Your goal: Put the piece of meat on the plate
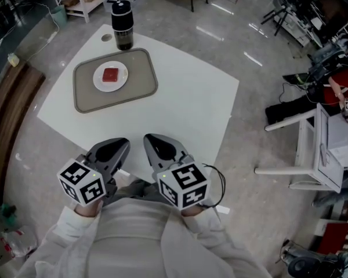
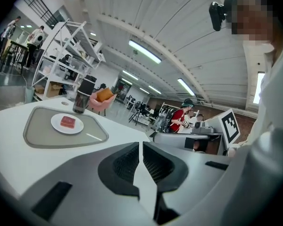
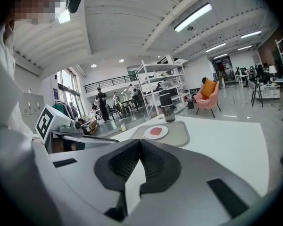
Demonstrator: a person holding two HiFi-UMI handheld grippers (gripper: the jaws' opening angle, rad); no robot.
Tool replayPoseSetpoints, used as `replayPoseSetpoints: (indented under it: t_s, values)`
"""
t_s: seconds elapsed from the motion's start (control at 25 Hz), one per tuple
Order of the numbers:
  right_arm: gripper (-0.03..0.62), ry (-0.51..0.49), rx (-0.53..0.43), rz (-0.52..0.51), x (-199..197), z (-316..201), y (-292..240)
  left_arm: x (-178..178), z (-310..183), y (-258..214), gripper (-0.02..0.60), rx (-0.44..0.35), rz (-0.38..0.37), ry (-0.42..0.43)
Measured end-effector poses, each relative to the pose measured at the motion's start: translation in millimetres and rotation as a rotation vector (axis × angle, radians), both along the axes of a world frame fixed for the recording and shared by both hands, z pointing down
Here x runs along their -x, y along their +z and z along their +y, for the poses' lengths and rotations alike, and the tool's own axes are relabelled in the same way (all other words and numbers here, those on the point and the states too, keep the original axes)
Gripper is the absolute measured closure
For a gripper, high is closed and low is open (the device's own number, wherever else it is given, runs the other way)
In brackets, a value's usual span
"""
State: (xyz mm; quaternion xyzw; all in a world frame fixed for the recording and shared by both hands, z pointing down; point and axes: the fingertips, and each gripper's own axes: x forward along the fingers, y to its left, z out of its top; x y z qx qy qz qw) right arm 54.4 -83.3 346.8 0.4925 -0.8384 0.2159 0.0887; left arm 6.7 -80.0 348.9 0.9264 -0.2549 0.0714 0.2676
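Note:
A red piece of meat lies on a small white plate, which sits on a grey tray at the far side of the white table. The meat and plate show at the left of the left gripper view; the meat shows mid-frame in the right gripper view. My left gripper and right gripper hover side by side at the table's near edge, close to my body. Both have their jaws shut with nothing between them.
A black bottle stands just behind the tray. A white cart and dark gear stand to the right of the table; shelving and a pink chair stand beyond it. Several people are in the background.

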Motion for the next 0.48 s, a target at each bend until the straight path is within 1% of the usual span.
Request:
replayPoseSetpoints:
  t_s: [0.12,0.32,0.48]
  values:
    - [0.579,-0.012,-0.008,-0.001,3.8,-2.7,-0.2,2.9,-1.9,-1.6,0.553,-0.012,0.001,-0.008]
    - [0.579,-0.024,-0.014,0.013,6.4,-6.1,-2.5,8.8,-7.8,-1.7,0.557,0.0,0.022,-0.041]
    - [0.579,-0.037,0.001,0.033,10.1,-4.1,1.6,9.3,-8.7,0.7,0.558,0.004,0.007,-0.038]
